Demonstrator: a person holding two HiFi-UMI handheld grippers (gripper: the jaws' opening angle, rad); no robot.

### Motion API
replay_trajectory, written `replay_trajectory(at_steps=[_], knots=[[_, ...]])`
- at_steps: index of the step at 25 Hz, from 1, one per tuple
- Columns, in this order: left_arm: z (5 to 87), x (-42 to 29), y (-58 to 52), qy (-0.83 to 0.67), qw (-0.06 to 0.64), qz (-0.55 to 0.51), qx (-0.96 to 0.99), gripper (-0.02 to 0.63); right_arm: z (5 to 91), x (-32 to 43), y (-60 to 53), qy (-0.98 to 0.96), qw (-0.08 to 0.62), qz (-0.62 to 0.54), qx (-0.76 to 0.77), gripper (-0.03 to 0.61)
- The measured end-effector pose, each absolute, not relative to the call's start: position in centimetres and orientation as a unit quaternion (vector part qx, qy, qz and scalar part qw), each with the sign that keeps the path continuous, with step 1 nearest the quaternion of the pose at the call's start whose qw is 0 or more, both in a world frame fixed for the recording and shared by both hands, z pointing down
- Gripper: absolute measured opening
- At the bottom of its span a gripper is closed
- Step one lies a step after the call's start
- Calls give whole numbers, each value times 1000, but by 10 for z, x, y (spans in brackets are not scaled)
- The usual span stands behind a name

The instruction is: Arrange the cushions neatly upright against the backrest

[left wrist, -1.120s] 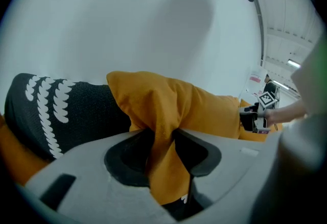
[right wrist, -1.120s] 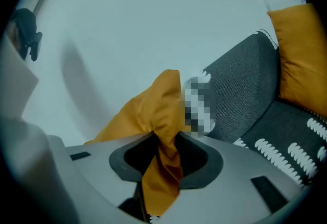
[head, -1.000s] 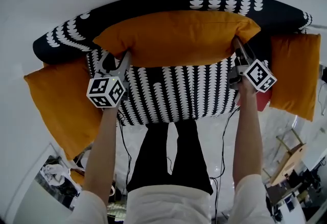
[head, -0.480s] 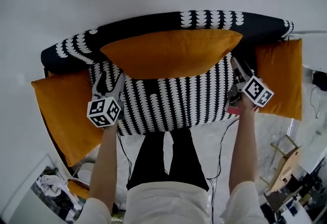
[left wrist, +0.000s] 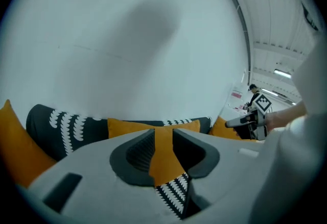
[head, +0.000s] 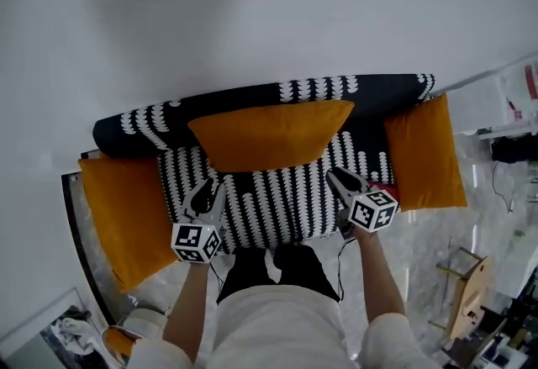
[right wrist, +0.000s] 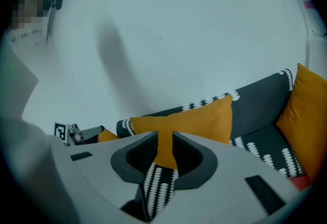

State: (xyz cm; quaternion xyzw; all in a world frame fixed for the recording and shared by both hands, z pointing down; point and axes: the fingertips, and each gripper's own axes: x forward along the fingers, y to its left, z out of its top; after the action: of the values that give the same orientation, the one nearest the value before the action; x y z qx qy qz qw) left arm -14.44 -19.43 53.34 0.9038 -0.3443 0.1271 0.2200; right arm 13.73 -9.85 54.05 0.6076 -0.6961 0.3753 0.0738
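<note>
Middle cushion stands upright against the sofa backrest. Left side cushion and right side cushion flank the seat. Left gripper and right gripper hang near the seat's front edge, apart from the cushions. Their jaws have just been closing and now show narrow, empty gaps.

White short-sleeved top and black trousers, at the front edge of the sofa. The left gripper and right gripper are pale grey with dark ribbed pads, each carrying a white cube of black square markers. Thin black cables hang off them.
</note>
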Motion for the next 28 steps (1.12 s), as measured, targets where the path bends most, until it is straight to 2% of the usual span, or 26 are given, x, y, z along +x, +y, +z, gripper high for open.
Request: replay_trajectory(at_steps=[1,4,6,10,13,22,28], knots=[[525,-143,-190,-339,211,125,908,113,529,123,-99,-706,60,372,599,75],[503,-149,-163,-324,198,128,916,83,501,79,-80,-724,30,372,579,37],[487,-147,-138,-317,196,126,920,54,488,63,-55,-730,12,378,569,27],[467,-134,-94,-303,186,126,926,35,472,52,-8,-738,-28,380,557,18],[456,-118,-61,-299,190,118,928,14,463,59,26,-743,-37,366,559,14],[468,-35,85,-262,252,139,921,12,455,109,170,-743,-54,362,561,9],[451,18,177,-240,255,133,927,12,444,133,254,-763,-58,357,535,9]])
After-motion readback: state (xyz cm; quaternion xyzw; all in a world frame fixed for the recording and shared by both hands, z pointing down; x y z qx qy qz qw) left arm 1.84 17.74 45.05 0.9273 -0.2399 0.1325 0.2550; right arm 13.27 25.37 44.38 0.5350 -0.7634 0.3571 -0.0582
